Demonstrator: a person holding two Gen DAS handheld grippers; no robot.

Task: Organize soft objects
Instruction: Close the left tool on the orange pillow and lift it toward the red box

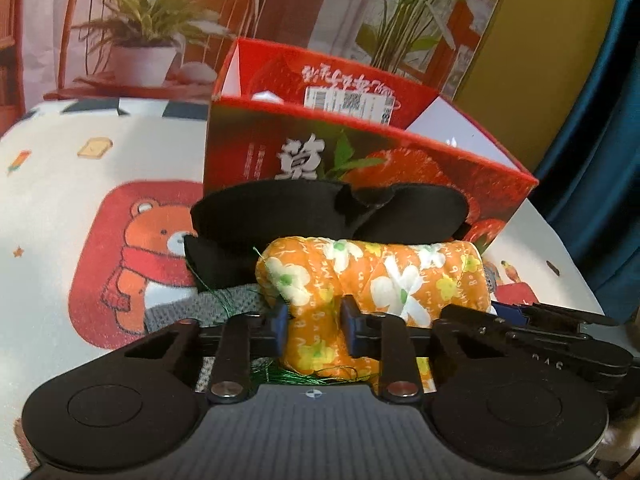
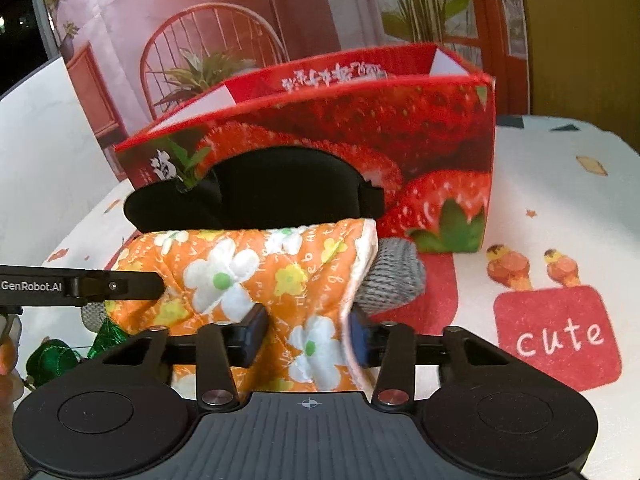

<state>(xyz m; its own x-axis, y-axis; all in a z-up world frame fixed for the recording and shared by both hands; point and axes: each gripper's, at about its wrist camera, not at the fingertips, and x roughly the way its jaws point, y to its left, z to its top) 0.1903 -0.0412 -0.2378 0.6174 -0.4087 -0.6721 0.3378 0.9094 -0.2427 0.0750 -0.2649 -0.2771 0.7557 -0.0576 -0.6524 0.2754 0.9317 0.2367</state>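
Note:
An orange quilted cloth with white flowers (image 1: 372, 276) lies in a heap in front of a red strawberry box (image 1: 368, 160). My left gripper (image 1: 314, 326) is shut on its near left fold. My right gripper (image 2: 308, 334) is shut on the near right end of the orange cloth (image 2: 248, 276). A black eye mask (image 1: 320, 210) rests on the back of the cloth against the box; the black eye mask (image 2: 264, 192) shows in both views. A grey knitted piece (image 2: 394, 280) pokes out under the cloth's right edge. Green tinsel thread (image 1: 308, 378) lies under the left gripper.
The strawberry box (image 2: 400, 128) stands open-topped on a white cartoon-print tablecloth (image 2: 560, 208). A printed backdrop with plants and a chair (image 1: 140, 32) rises behind it. The left gripper's arm (image 2: 80, 286) crosses the right view's left edge. Green tinsel (image 2: 56, 360) lies there too.

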